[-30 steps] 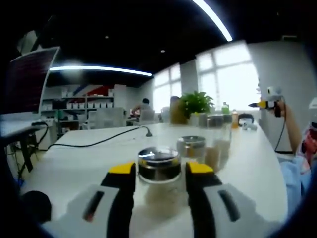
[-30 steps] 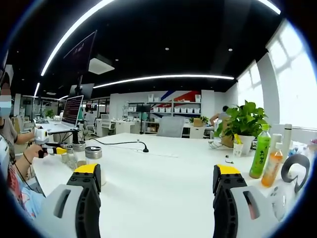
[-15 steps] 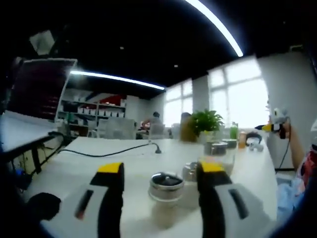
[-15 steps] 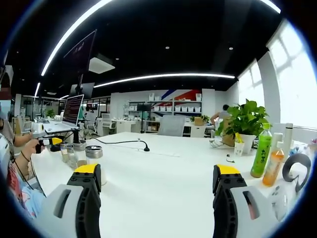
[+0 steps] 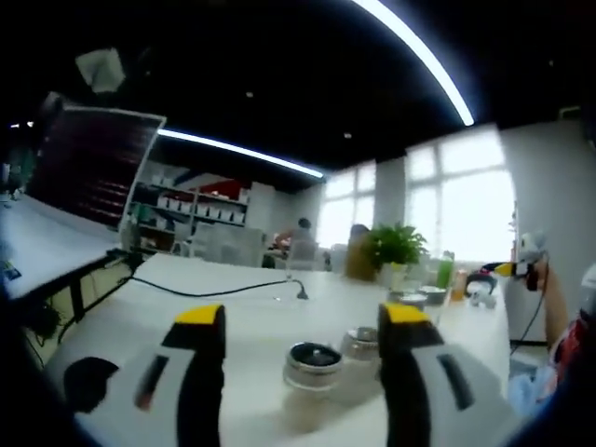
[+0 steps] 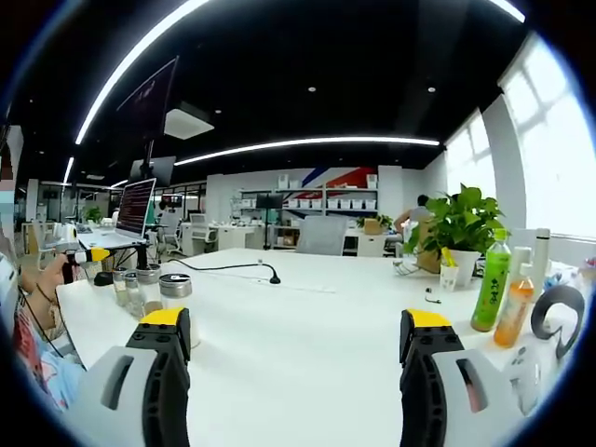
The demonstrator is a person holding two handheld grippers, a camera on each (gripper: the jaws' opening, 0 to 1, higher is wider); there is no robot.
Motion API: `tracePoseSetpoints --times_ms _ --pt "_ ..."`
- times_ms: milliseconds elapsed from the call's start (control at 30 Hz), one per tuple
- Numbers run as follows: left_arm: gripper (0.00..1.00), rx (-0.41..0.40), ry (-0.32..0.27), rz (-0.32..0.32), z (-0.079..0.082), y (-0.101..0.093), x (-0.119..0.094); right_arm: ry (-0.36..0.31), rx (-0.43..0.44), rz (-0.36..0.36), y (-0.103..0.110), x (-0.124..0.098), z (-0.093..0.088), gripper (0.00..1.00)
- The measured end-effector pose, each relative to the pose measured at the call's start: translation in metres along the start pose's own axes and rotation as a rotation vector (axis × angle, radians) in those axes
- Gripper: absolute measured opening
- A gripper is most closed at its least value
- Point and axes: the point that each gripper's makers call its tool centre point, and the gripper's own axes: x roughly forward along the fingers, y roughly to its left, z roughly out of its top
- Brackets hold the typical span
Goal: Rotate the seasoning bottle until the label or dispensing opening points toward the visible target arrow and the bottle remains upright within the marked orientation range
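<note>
My left hand-held gripper gapes around the blurred seasoning bottle, untouched; my right hand-held gripper is open, empty.

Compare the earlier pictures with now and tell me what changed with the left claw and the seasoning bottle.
The left claw has let go of the seasoning bottle and drawn back: a second ago its jaws stood close on either side of the lid, now they are spread wide and the bottle sits smaller between them, upright on the white table. The right claw stayed open, and the green drink bottle and potted plant kept their places.
</note>
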Motion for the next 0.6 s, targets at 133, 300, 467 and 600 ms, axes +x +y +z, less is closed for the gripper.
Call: tracePoseSetpoints --times_ms 133,300,467,600 --pt "0.67 -0.002 0.005 0.021 0.004 0.000 -0.004 0.004 0.002 0.003 0.000 0.000 -0.001 0.96" --pt "0.70 0.016 0.013 0.017 0.011 -0.008 -0.009 0.000 -0.006 0.009 0.001 -0.001 0.000 0.95" --pt "0.70 0.046 0.027 -0.013 0.021 -0.024 -0.018 -0.005 0.006 0.019 0.003 -0.001 0.001 0.94" --pt "0.70 0.065 0.031 -0.030 0.028 -0.036 -0.024 -0.003 -0.009 0.017 0.005 -0.002 0.002 0.94"
